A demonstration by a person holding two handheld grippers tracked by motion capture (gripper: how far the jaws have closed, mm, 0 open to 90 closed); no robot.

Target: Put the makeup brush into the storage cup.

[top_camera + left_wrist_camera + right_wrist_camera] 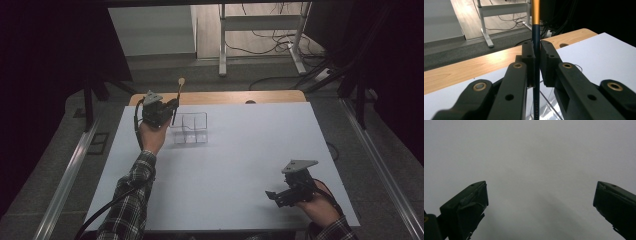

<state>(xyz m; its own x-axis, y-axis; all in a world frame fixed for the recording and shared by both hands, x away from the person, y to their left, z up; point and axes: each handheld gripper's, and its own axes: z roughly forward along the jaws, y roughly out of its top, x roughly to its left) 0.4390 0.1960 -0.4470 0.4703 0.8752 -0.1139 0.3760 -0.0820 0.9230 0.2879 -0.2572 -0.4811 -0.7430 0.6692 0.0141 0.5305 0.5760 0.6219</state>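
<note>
dark navy brush [536,65] with an orange-gold band, clear organiser [190,128], white table [235,160], plaid sleeve [131,200].

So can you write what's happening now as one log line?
left gripper: shut on brush | over clear organizer | right gripper: open, empty

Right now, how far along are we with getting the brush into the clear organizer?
Picked up: the left gripper is shut on the brush, upright over the clear organizer. Left: lowering it into a compartment and releasing. The right gripper rests open near the table's front edge.
</note>
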